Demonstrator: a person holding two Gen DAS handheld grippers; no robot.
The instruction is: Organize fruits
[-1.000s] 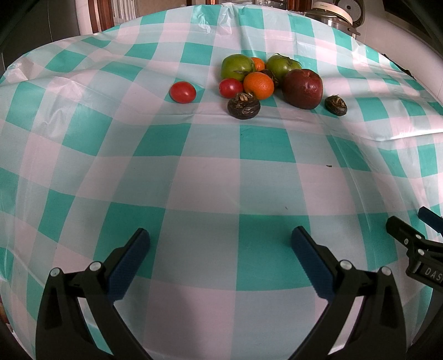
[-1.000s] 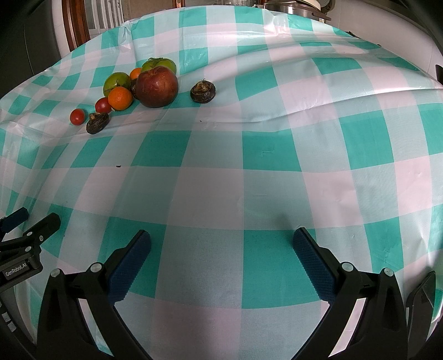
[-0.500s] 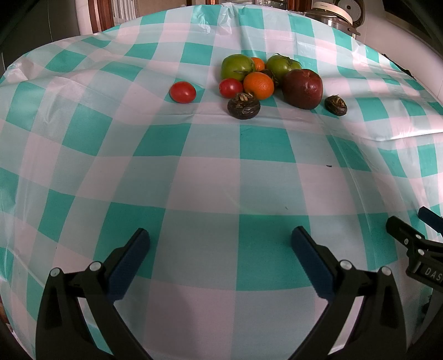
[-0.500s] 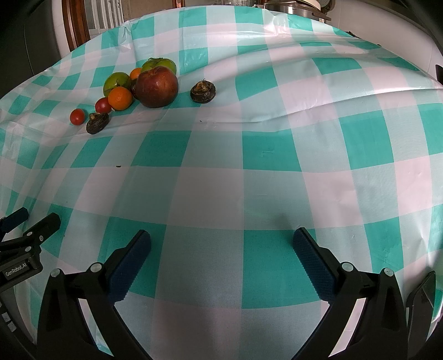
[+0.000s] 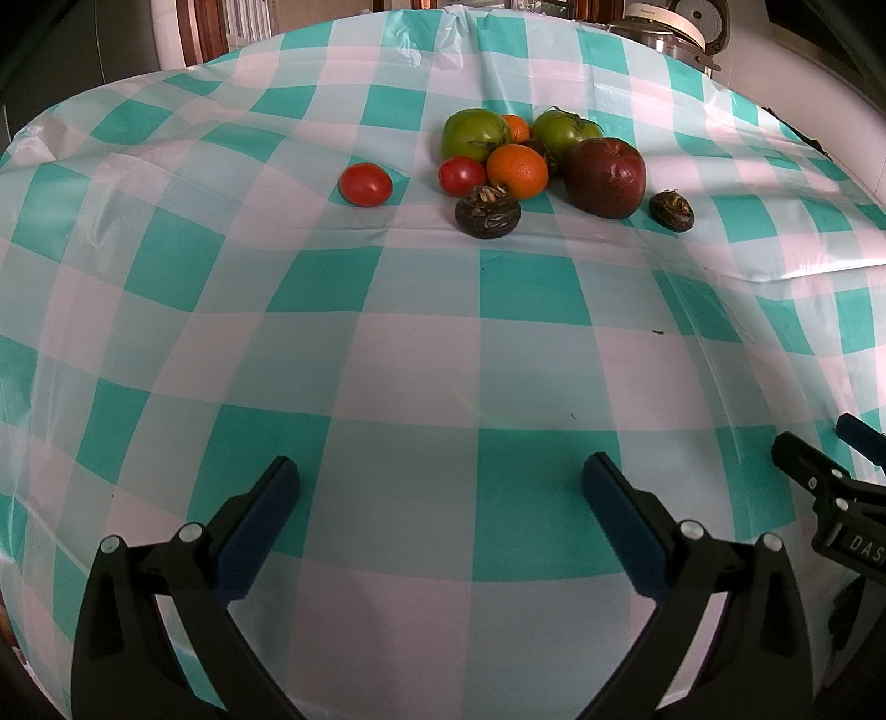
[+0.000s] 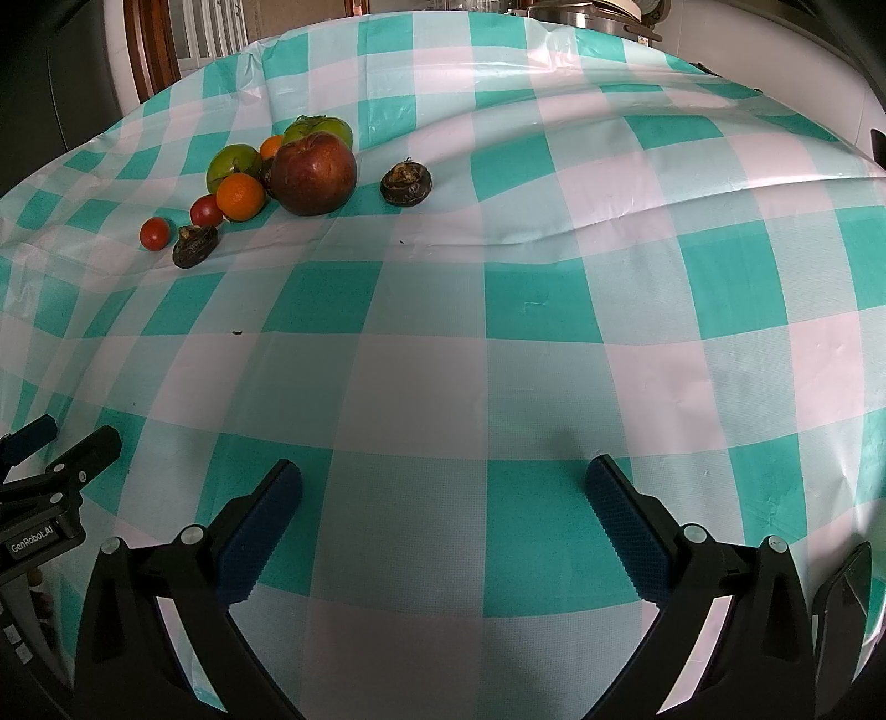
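A pile of fruit lies at the far side of the checked tablecloth [image 5: 443,360]: a dark red apple [image 5: 605,177] [image 6: 313,174], two green tomatoes [image 5: 475,133] [image 5: 565,130], an orange [image 5: 517,170] [image 6: 240,196] with a smaller one behind, two red tomatoes [image 5: 365,184] [image 5: 461,175] and two dark wrinkled fruits [image 5: 487,212] [image 5: 671,210]. My left gripper [image 5: 440,487] is open and empty, low over the near cloth. My right gripper [image 6: 443,487] is open and empty too, to the right of the left one, far from the fruit.
The teal-and-white cloth [image 6: 526,310] has creases near the fruit. A rice cooker [image 5: 673,27] stands beyond the far right edge. Each gripper shows at the edge of the other's view: the left one [image 6: 50,471] and the right one [image 5: 830,487].
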